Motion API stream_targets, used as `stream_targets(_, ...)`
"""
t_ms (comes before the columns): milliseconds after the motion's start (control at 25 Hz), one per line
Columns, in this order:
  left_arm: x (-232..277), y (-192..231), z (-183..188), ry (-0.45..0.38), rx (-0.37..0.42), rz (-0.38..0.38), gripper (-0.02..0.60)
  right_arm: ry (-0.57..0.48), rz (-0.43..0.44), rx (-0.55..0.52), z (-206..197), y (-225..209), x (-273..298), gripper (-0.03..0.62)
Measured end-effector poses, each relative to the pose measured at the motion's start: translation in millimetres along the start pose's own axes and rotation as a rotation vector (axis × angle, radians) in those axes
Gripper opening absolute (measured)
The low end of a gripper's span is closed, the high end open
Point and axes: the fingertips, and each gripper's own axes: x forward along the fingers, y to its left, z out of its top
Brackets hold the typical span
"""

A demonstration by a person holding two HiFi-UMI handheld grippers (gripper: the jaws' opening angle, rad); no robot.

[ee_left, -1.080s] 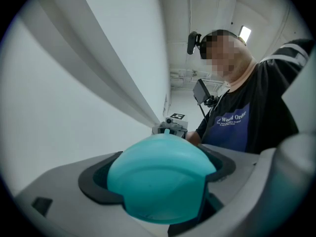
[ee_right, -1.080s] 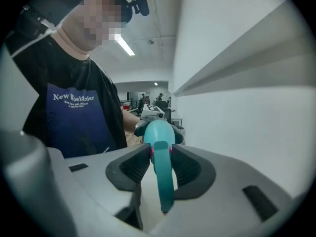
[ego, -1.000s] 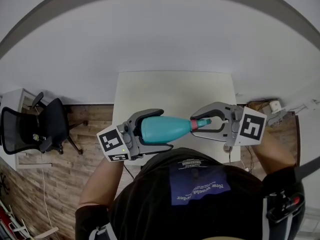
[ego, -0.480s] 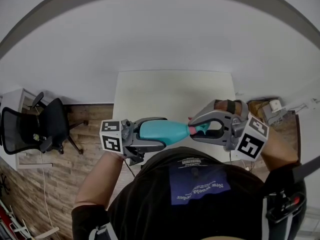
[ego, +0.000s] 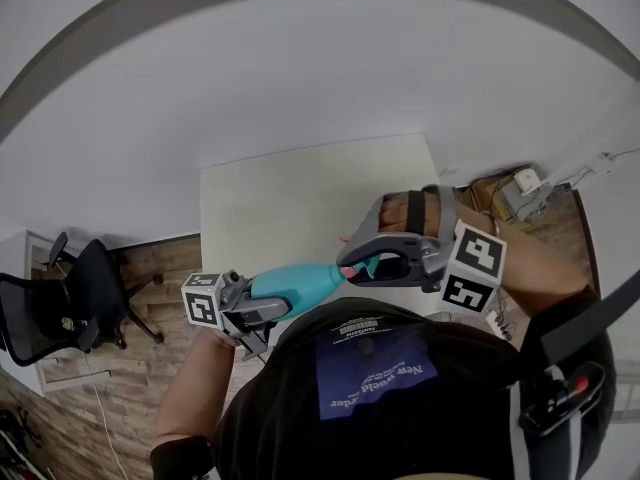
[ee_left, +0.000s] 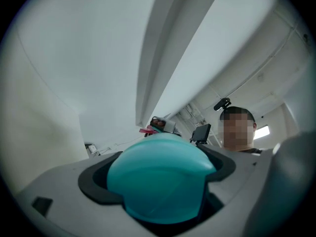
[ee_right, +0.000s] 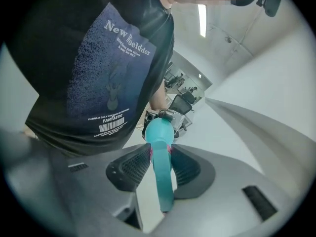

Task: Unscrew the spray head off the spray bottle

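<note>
I hold a teal spray bottle (ego: 292,284) lying level in the air over the near edge of the white table (ego: 270,193). My left gripper (ego: 262,303) is shut on its rounded body, whose base (ee_left: 160,179) fills the left gripper view between the dark pads. On the other end, my right gripper (ego: 362,260) is shut on the teal spray head (ee_right: 163,179), just past the pink collar (ee_right: 171,151). In the right gripper view both ribbed pads (ee_right: 132,168) press on the head's neck. The right marker cube (ego: 470,268) faces down to the right.
A black office chair (ego: 55,313) stands on the wood floor at the left. Boxes and cables (ego: 515,193) lie at the table's right end. The person's black shirt (ego: 380,388) is close under both grippers.
The right gripper has rolled around the spray head, its marker cube swinging lower. The left gripper and the bottle have shifted left and lower in the head view, which itself has turned.
</note>
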Motion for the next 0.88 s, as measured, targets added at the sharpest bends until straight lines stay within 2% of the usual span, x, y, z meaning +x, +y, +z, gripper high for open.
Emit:
stream_targets(240, -8, 6, 4, -0.006, 0.047, 0.044, 0.474, -0.008, -0.018, 0.096, -15, -6, -8, 0.126)
stream_targets(560, -27, 15, 28, -0.089, 0.094, 0.103, 0.475, -0.035, -0.066, 0.271, -46, -20, -21, 0.126)
stream_targets(720, -46, 7, 37, -0.142, 0.129, 0.107, 0.474, -0.067, -0.117, 0.364, -47, -30, -23, 0.126)
stream_targets(880, -59, 2, 46, -0.185, 0.16, 0.109, 0.474, -0.084, -0.149, 0.412, -49, -34, -27, 0.126)
